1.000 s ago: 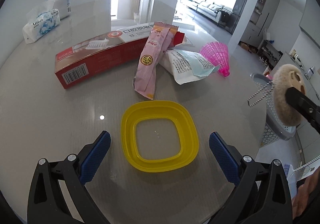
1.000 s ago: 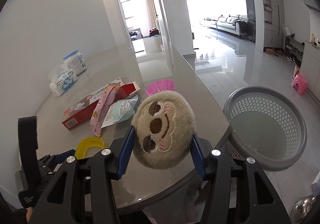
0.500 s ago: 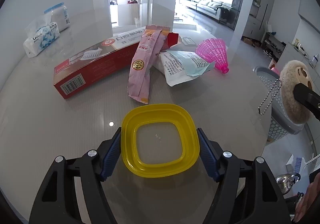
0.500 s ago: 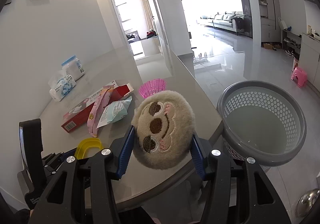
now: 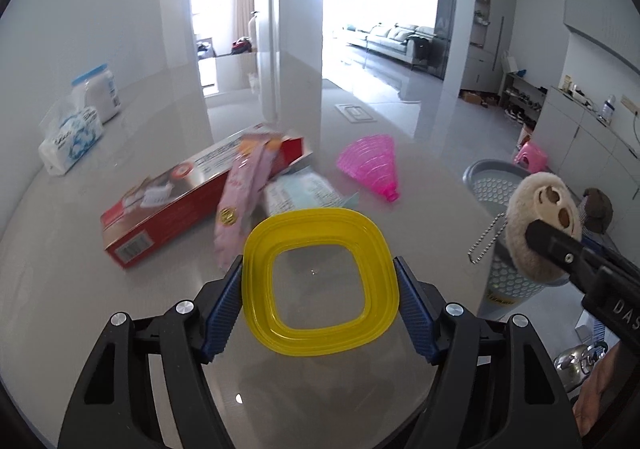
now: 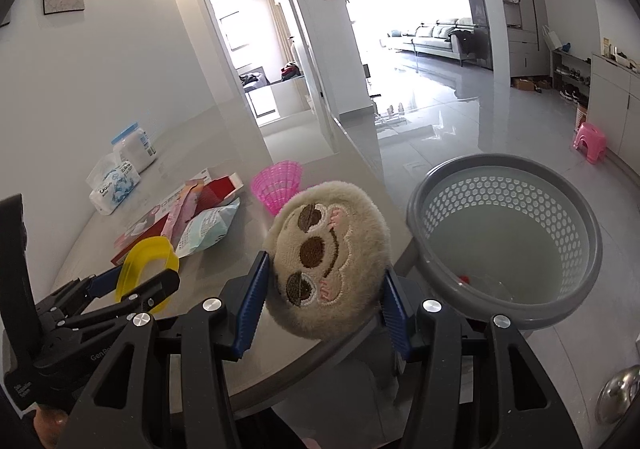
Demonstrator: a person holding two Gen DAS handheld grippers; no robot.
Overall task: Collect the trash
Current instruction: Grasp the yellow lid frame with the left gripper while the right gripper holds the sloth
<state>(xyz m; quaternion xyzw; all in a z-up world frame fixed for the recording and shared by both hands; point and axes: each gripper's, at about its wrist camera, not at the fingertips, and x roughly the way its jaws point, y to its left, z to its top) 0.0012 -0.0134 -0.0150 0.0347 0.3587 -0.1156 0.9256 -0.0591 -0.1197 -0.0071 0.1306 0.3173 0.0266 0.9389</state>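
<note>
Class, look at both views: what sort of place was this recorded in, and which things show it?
Most likely a home, an open-plan flat. A grey sofa stands in the bright living room beyond, open shoe shelves line the wall, and a doorway leads to another room.

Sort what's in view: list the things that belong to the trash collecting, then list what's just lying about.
Part of the job:
yellow lid, held by left gripper
plush sloth, held by right gripper
grey basket
red box
pink wrapper
pink cup

Lying about:
tissue pack
white jar
</note>
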